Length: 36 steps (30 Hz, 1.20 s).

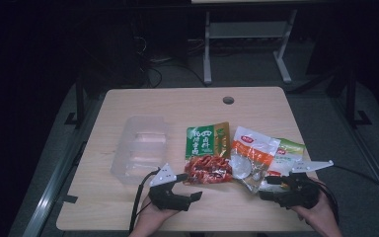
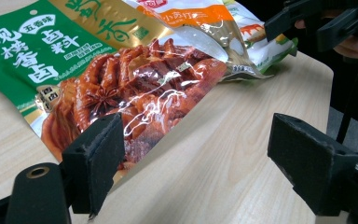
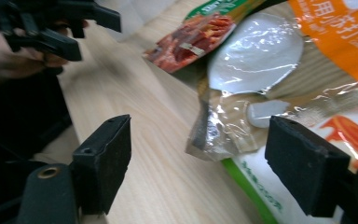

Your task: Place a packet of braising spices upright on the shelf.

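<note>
High view: wooden table (image 1: 128,101), pale laminate with a round cable hole (image 1: 228,100) near the far edge. Clear plastic container (image 1: 140,148) at left, rectangular, ribbed, translucent, nothing visible inside. Three snack packets lying flat to its right, none placed in the container. Judged status: packing not yet begun; all three packets left to move.

Green spice packet (image 1: 206,153), glossy film, green and gold upper panel, clear lower window over red-brown contents. Orange-and-clear packet (image 1: 250,157) overlapping its right edge, crinkled film, orange header. Green-and-white packet (image 1: 287,154) partly under the orange one, near the right table edge.

Left gripper (image 1: 186,186) held low at the near edge, just beside the lower corner of the green spice packet. Left gripper view: jaws wide apart, nothing between them; left jaw at the packet's (image 2: 121,88) lower edge, right jaw over bare wood. Star anise shape and wrinkled reflective film visible through the window.

Right gripper (image 1: 270,187) at the near right, close to the orange-and-clear packet's lower corner. Right gripper view: jaws wide apart, unloaded; crumpled packet corner (image 3: 242,116) between and beyond them, white lumps behind clear film, green-edged packet (image 3: 261,196) beneath.

Judged next requirement: closing on a thin, slippery film edge; flat-lying packets offer little lip to pinch.
</note>
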Available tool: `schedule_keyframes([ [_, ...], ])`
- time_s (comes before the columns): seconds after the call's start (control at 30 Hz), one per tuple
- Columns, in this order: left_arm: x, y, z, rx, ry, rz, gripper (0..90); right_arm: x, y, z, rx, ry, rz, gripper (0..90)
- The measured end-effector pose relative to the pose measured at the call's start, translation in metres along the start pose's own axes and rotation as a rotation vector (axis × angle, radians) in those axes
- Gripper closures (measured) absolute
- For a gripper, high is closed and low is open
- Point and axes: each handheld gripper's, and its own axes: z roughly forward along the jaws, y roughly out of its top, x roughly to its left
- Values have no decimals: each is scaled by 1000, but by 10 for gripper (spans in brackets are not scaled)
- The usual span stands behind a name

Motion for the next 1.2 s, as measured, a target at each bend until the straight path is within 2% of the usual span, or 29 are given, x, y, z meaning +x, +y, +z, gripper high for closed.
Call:
schedule_keyframes([
  [0.03, 0, 1, 1, -5, 11, 0, 181, -1, 2, 1, -3, 34, 25, 197],
  [0.07, 1, 1, 1, 5, 18, 8, 182, 0, 3, 2, -4, 38, 37, 196],
  [0.2, 1, 3, 2, -6, 28, 17, 200, 3, 9, 5, 23, -7, 12, 207],
  [0.43, 3, 11, 12, -2, 24, 52, 220, 2, 20, 7, 46, -10, 7, 231],
  [0.63, 5, 12, 17, 9, 31, 54, 224, 0, 32, 11, 62, -14, -4, 246],
  [0.73, 8, 13, 21, 20, 44, 57, 239, -6, 43, 15, 76, -25, -4, 247],
  [0.87, 10, 13, 25, 35, 66, 64, 319, -10, 63, 20, 88, -37, -14, 255],
  [0.93, 11, 15, 30, 53, 90, 72, 333, -13, 74, 24, 98, -38, -18, 260],
  [1.0, 13, 16, 34, 51, 97, 68, 348, -16, 84, 28, 119, -48, -7, 263],
  [1.2, 16, 15, 37, 72, 121, 58, 395, -23, 117, 48, 170, -83, -19, 277],
])
